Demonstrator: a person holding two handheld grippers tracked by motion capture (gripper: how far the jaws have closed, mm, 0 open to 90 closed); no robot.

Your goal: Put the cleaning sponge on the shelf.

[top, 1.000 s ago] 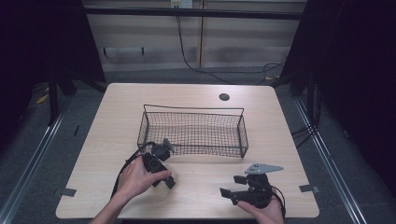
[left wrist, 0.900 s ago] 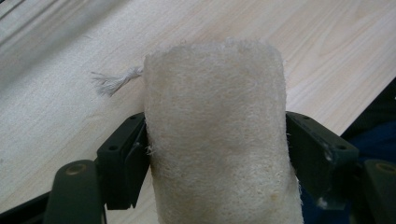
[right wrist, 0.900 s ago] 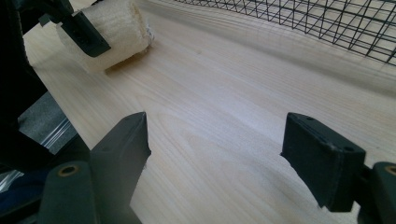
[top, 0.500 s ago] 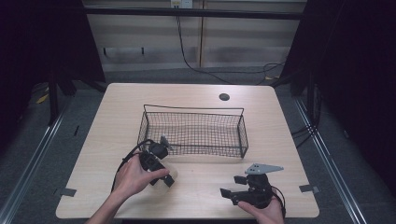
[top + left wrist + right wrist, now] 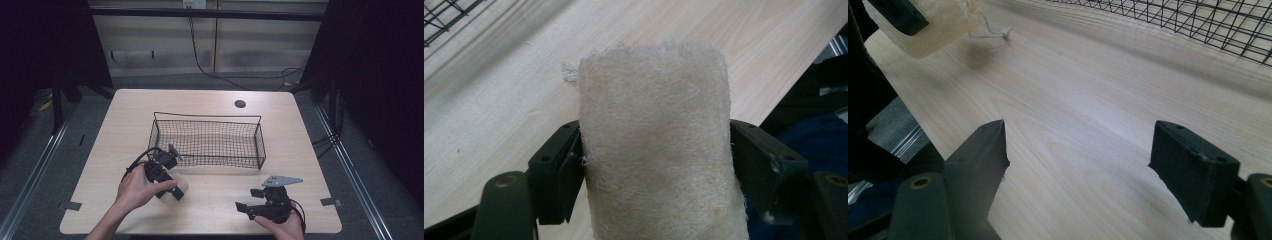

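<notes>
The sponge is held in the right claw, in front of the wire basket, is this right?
Not quite: the left claw holds the sponge, as the left gripper view shows. The right claw is open with nothing between its jaws. The sponge is indeed in front of the wire basket.

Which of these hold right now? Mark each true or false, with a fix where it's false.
1. The left gripper is shut on the loofah pad. True.
2. The wire basket holds the loofah pad. False: the pad is in the left gripper, over the table in front of the basket.
3. The right gripper is open, with nothing between its fingers. True.
4. The right gripper reaches into the basket. False: it sits near the table's front edge, apart from the basket.
5. The table top is light wood. True.
</notes>
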